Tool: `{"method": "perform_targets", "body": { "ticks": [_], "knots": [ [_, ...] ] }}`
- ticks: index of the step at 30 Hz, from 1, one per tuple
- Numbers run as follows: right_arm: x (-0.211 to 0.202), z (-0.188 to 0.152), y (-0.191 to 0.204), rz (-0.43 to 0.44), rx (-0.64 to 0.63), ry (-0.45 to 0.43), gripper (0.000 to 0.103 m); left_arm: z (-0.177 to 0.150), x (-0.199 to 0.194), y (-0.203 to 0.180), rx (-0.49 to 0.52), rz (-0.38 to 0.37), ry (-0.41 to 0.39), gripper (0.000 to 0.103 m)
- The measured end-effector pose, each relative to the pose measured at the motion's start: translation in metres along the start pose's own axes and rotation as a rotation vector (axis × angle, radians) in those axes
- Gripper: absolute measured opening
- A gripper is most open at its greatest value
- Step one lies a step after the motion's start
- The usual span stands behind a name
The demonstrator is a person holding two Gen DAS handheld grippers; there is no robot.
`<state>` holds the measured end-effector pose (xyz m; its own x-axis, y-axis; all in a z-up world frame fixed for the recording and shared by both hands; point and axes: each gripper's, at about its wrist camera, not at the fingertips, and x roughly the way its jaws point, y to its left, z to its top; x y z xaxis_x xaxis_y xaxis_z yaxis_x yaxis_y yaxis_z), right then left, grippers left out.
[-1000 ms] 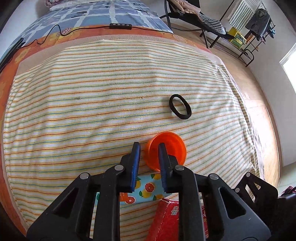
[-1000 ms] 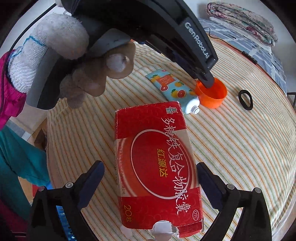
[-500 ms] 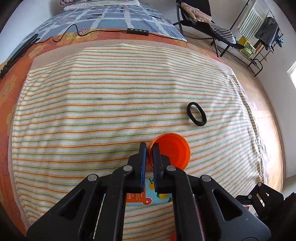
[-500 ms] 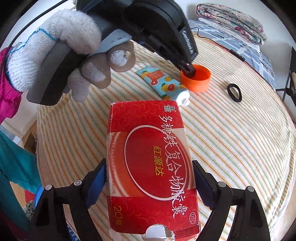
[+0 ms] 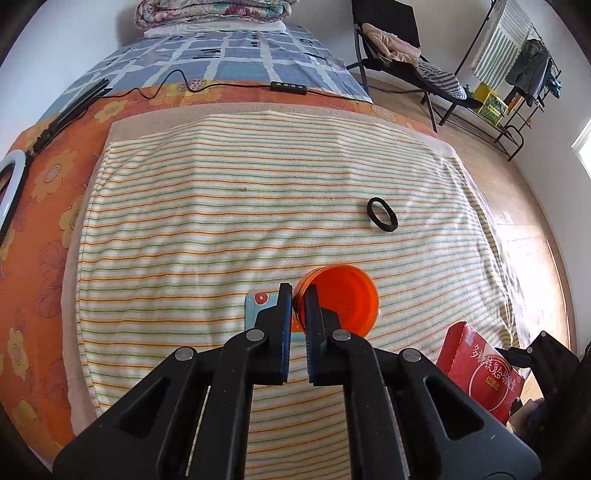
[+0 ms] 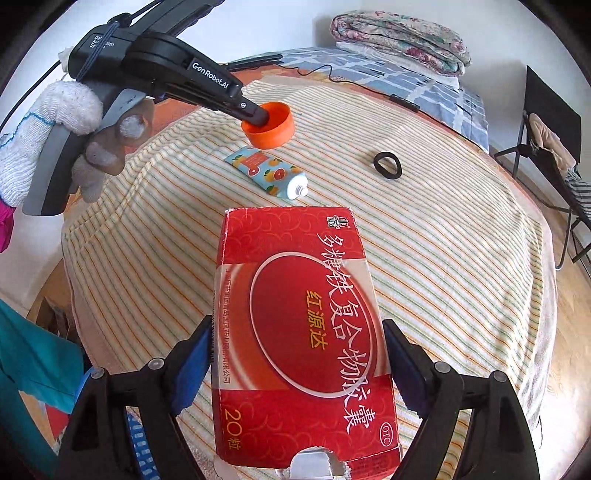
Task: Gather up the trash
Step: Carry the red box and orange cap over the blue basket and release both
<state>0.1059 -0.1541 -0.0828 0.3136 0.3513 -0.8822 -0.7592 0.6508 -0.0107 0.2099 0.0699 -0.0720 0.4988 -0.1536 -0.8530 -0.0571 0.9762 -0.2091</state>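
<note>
My left gripper (image 5: 298,291) is shut on the rim of an orange plastic cap (image 5: 340,299), which hangs tilted above the striped towel (image 5: 221,221). In the right wrist view a gloved hand holds the left gripper (image 6: 258,116) and the cap (image 6: 275,129) over a fruit-printed tube (image 6: 271,173) lying on the towel. My right gripper (image 6: 297,332) grips a red medicine box (image 6: 299,314) by its two long sides and holds it off the bed. The box (image 5: 476,369) shows at the lower right of the left wrist view. A black hair tie (image 5: 382,219) lies further out on the towel.
The towel covers an orange flowered sheet (image 5: 48,177) on a bed. A black cable with a controller (image 5: 288,86) runs across the far part, near a folded quilt (image 5: 210,13). A chair with clothes (image 5: 388,40) and a drying rack (image 5: 517,66) stand on the wooden floor to the right.
The left jaws closed on the cap's rim and lifted it off the towel. The right jaws closed on the red box's sides and raised it.
</note>
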Motion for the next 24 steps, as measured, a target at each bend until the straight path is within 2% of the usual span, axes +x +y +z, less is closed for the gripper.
{"method": "perform_targets", "body": {
  "ticks": [9, 24],
  "knots": [
    [-0.037, -0.009, 0.022, -0.035, 0.031, -0.038, 0.087, -0.038, -0.043, -0.013, 0.024, -0.021, -0.011, 0.004],
    [-0.088, -0.046, 0.038, -0.047, 0.115, -0.097, 0.087, -0.120, -0.103, -0.057, 0.133, -0.025, -0.018, 0.004]
  ]
}}
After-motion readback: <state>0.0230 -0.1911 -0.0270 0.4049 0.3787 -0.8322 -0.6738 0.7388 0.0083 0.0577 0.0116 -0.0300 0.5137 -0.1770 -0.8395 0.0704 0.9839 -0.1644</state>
